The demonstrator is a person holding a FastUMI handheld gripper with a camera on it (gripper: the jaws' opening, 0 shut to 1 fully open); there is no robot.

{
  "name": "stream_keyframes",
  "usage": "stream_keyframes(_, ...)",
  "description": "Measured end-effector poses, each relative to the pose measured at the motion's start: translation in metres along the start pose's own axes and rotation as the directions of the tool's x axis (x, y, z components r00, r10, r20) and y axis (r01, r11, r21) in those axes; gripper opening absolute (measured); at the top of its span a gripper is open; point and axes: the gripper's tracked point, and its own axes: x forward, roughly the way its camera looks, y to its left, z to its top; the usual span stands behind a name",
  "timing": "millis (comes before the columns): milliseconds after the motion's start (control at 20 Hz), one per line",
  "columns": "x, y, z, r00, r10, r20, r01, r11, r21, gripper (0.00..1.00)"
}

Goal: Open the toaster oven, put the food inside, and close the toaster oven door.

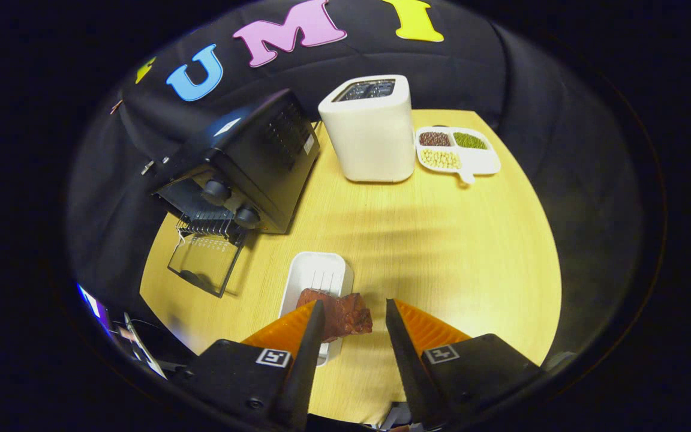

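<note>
A black toaster oven stands at the table's far left with its glass door folded down open and the wire rack showing at its mouth. A white oblong tray lies on the table just ahead of my fingers. A reddish-brown chunk of meat rests at the tray's near end, against my left finger and apart from the right one. My gripper is open above the tray, with the meat partly between the fingertips.
A white box-shaped appliance stands at the back of the wooden table. Beside it on the right lies a white divided dish holding beans. Bare tabletop lies right of the tray and between the tray and the appliance.
</note>
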Motion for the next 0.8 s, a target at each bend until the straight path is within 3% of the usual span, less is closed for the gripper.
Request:
stream_keyframes(100, 0.004, 0.004, -0.005, 0.998, 0.044, -0.036, -0.043, 0.998, 0.044, 0.53)
stream_keyframes(300, 0.001, 0.02, 0.005, 0.991, 0.13, 0.035, -0.135, 0.976, 0.171, 0.24)
stream_keyframes(400, -0.009, 0.022, 0.01, 0.991, 0.109, 0.076, -0.12, 0.981, 0.155, 0.17)
stream_keyframes(600, -0.038, 0.031, 0.027, 0.985, 0.027, 0.173, -0.044, 0.995, 0.095, 0.15)
stream_keyframes(800, -0.07, 0.085, 0.045, 0.957, 0.024, 0.29, -0.041, 0.998, 0.051, 0.15)
